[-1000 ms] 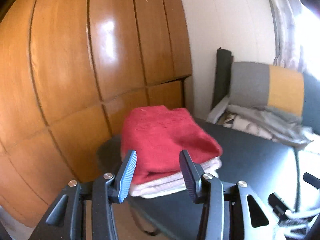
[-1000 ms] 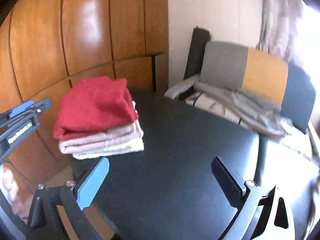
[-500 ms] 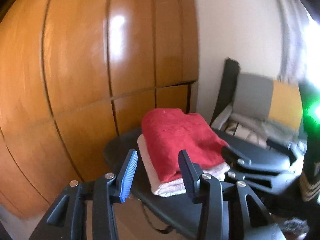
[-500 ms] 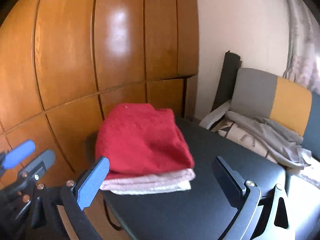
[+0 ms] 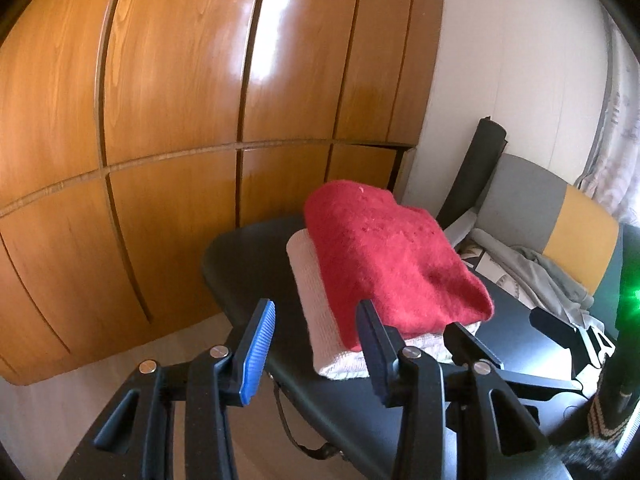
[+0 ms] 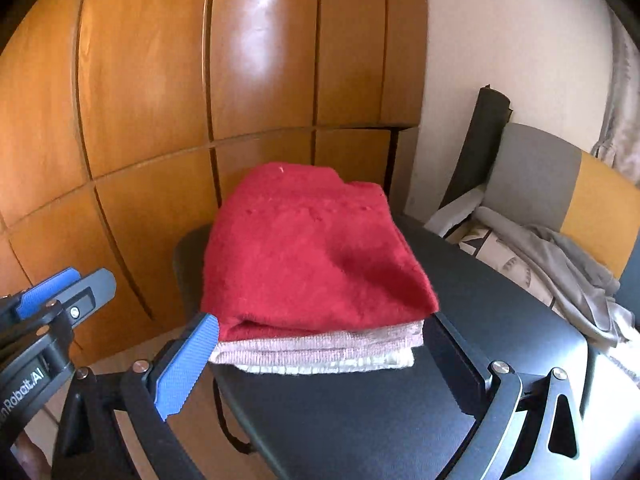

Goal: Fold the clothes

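Folded stack on dark table, both grippers spread and empty.

Nearest: left gripper (image 5: 316, 332) and right gripper (image 6: 320, 354), jaws apart, holding nothing, each just short of the stack's near edge. Next: red knit (image 6: 312, 256), folded, lying on top of a pink piece (image 6: 320, 340) and a white piece (image 5: 316, 312), also folded, at the table's (image 6: 400, 420) left end. By the look, soft, light and limp, with a fuzzy nap that should not slip; the layers would likely slide apart, so grip a doubled edge or corner. Beyond: loose grey cloth (image 6: 568, 268), unfolded, heaped well apart against a grey-and-yellow chair back (image 6: 560, 184). Behind: wooden wardrobe (image 6: 200, 80), close to the table's far edge. Nothing lies between grippers and stack.
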### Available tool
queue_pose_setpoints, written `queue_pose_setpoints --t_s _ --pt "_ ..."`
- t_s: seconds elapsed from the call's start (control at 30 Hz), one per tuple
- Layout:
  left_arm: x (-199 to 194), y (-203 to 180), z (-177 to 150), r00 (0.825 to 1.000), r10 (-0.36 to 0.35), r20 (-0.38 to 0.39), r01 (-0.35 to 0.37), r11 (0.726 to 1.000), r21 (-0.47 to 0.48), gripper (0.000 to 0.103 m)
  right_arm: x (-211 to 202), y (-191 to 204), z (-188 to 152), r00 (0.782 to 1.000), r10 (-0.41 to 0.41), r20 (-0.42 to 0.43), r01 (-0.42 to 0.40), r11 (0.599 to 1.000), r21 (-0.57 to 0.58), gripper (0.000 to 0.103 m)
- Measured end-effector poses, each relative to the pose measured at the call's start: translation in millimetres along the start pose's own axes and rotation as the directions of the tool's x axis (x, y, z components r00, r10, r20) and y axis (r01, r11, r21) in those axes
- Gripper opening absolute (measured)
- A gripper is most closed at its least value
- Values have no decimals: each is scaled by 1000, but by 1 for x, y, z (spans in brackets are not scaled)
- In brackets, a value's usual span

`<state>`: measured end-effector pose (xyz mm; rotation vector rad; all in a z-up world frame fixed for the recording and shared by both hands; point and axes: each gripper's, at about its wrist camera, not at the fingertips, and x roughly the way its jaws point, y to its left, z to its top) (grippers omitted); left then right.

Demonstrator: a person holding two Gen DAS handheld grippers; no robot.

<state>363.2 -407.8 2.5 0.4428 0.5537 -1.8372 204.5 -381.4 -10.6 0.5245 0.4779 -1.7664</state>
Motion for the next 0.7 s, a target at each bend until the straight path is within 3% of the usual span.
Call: queue_pose_setpoints --t_s 0.3,0.7 --pt "7 -5 -4 1000 -4 -15 4 1000 21 43 0 2 -6 1000 -9 -12 8 1000 -26 103" --pt "-4 -25 -7 998 29 53 -34 995 98 39 3 -19 -15 999 12 -40 -10 999 40 103"
